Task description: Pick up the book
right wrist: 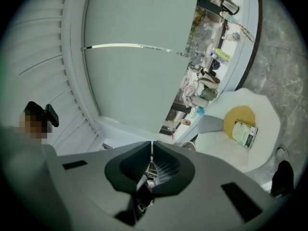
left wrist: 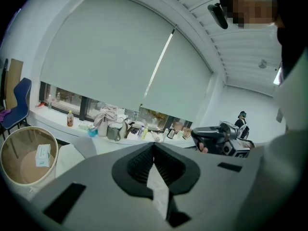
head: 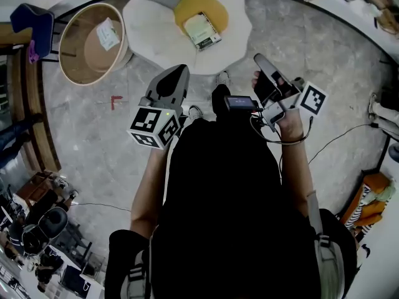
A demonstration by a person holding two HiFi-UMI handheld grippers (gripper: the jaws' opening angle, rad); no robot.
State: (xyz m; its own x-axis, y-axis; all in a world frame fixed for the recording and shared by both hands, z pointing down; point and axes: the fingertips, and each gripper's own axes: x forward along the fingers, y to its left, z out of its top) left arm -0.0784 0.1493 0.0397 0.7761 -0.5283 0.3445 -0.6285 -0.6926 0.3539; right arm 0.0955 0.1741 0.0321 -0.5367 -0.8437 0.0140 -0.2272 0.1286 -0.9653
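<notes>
The book point(head: 202, 30), pale green with a dark edge, lies on a yellow round pad point(head: 212, 6) on a white flower-shaped low table point(head: 156, 36), ahead of me on the floor. In the right gripper view the book point(right wrist: 244, 134) shows at the right, well away from the jaws. My left gripper point(head: 176, 69) is held at chest height, shut and empty; its closed tips point(left wrist: 154, 143) point at the window wall. My right gripper point(head: 258, 58) is also shut with nothing in it, its tips point(right wrist: 152, 143) turned on their side. Both are short of the table.
A round wooden-rimmed basket point(head: 75, 55) with a small box point(head: 108, 34) inside stands left of the table. A blue chair point(head: 31, 23) sits at the far left. The window sill point(left wrist: 72, 129) carries bottles and bags. Office chairs point(head: 43, 223) stand behind at the lower left.
</notes>
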